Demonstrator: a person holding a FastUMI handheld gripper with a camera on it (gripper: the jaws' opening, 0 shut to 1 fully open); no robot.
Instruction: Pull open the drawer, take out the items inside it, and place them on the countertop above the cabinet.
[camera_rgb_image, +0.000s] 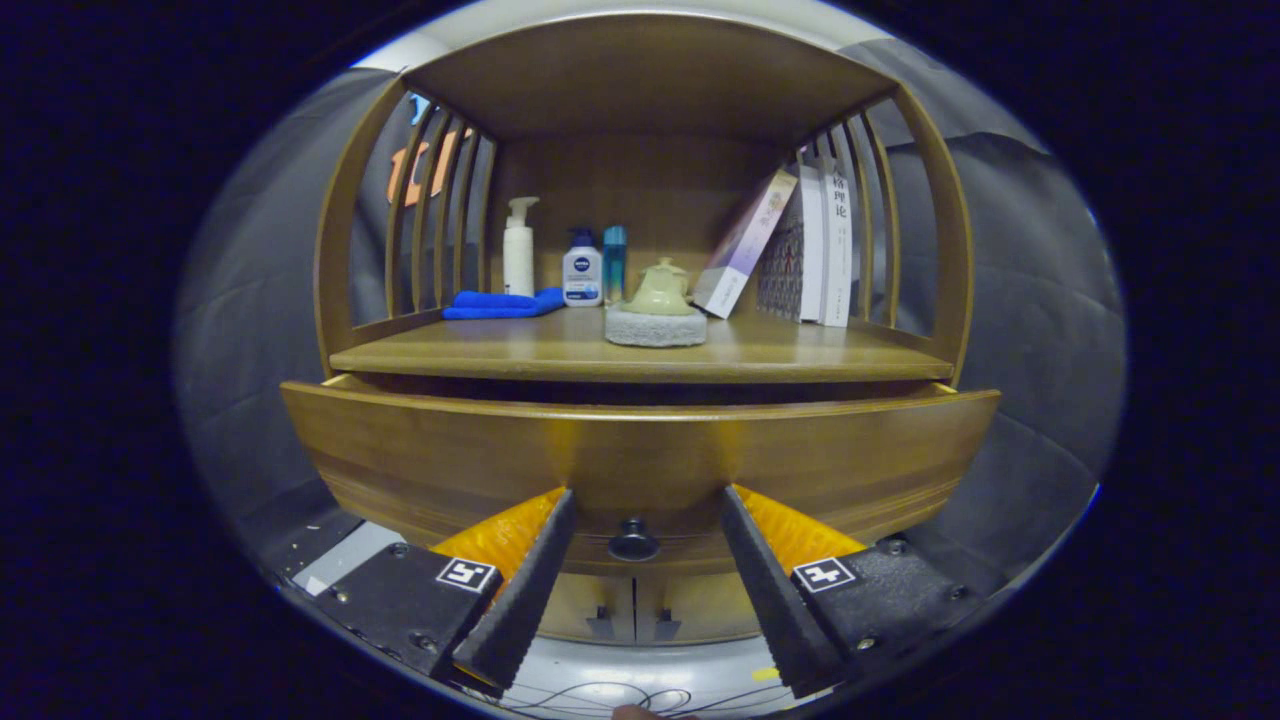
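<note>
A wooden cabinet's drawer (450, 455) stands slightly pulled out under the countertop (800, 355); a dark gap shows above its front. Its small dark knob (633, 541) sits between my fingers, which are apart and not touching it. My gripper (645, 505) is open, its tips close to the drawer front. The drawer's inside is hidden.
On the countertop stand a white pump bottle (518, 248), a small white-and-blue bottle (582, 268), a thin blue bottle (614, 262), a folded blue cloth (500, 303), a pale teapot (661, 288) on a grey pad (655, 328), and leaning books (790, 250). Cabinet doors (632, 605) lie below the drawer.
</note>
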